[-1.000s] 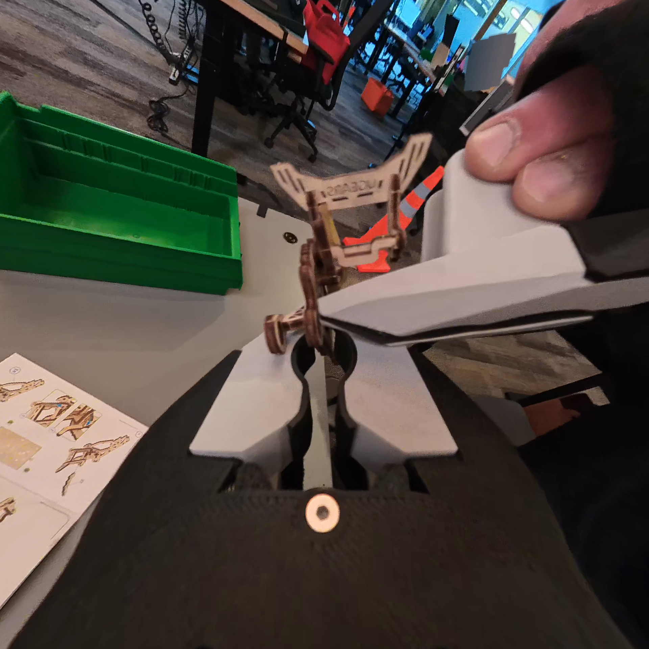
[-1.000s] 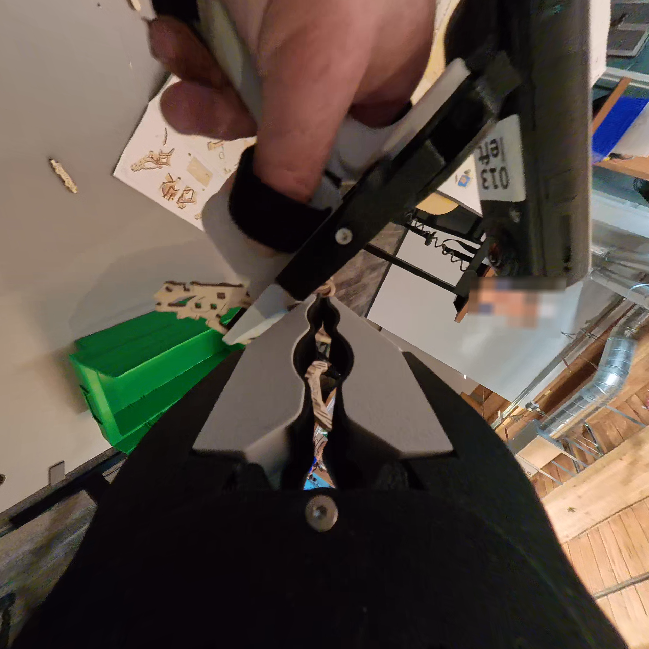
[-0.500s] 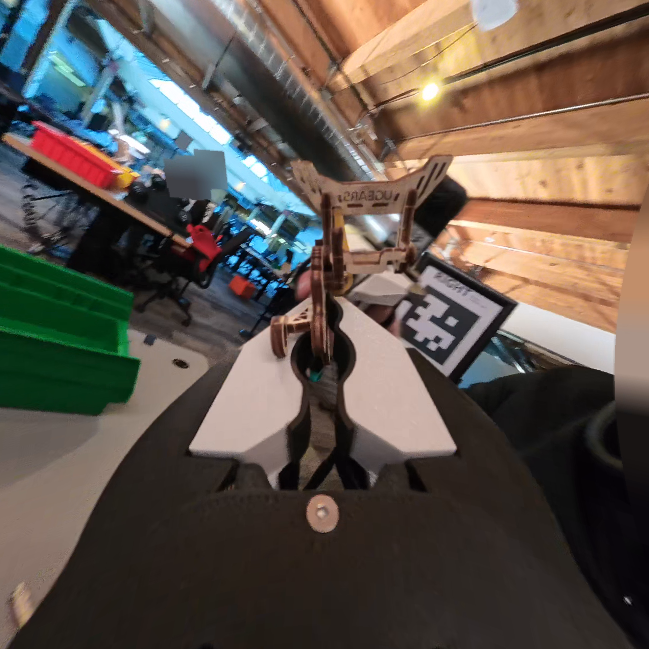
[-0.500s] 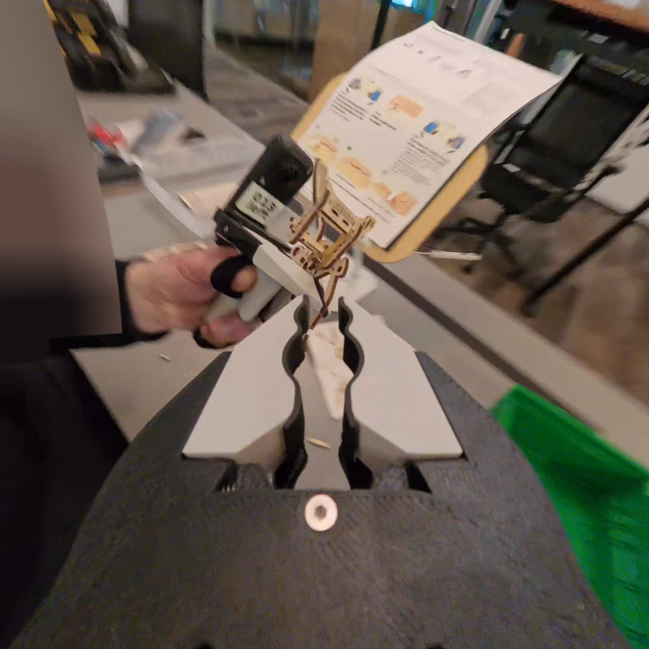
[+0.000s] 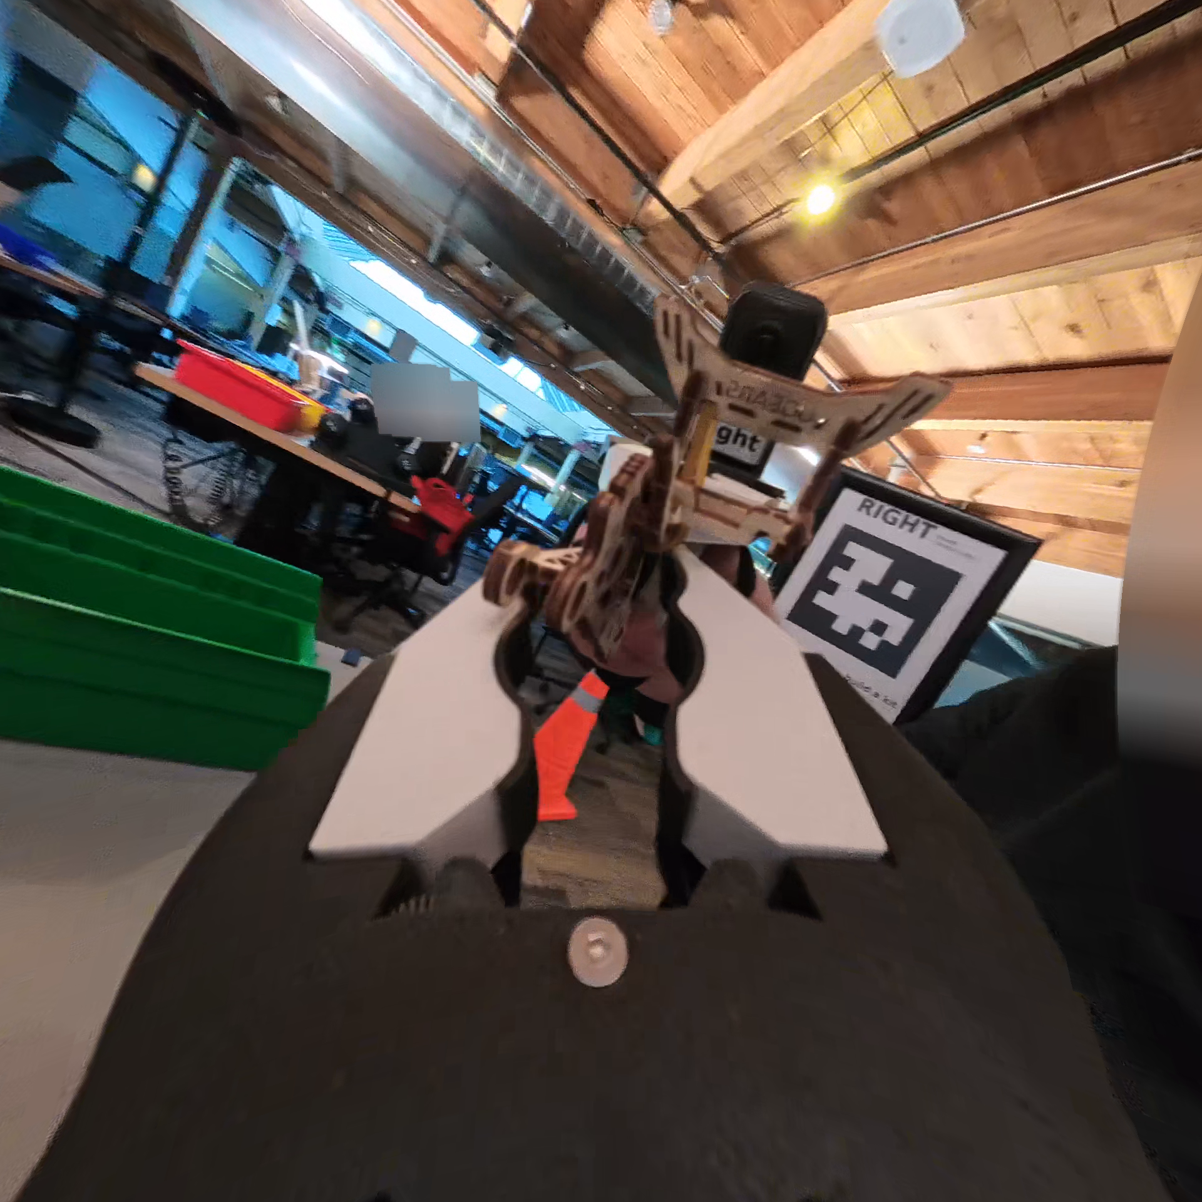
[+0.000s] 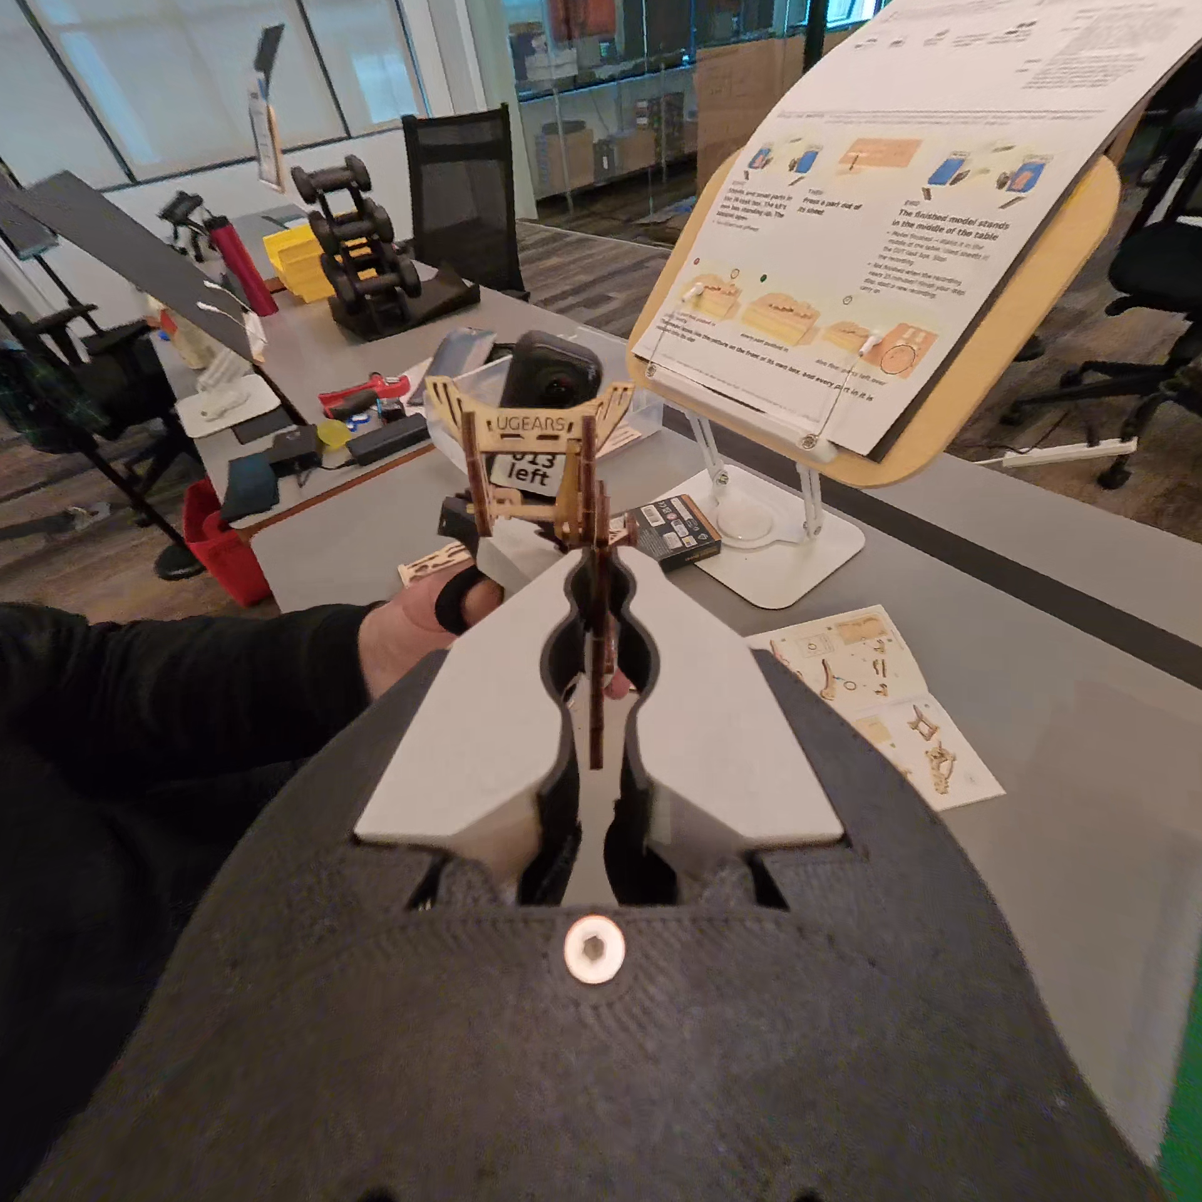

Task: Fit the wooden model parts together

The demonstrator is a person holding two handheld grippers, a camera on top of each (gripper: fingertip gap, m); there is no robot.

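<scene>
Mid-handover, the right tongs [image 6: 595, 579] pinched the wooden model [image 6: 533, 455] while the left tongs [image 5: 601, 585] gaped around it, so pulling clear seemed next.

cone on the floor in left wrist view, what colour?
Orange with a grey band, cone; left wrist view shows it best.
</scene>
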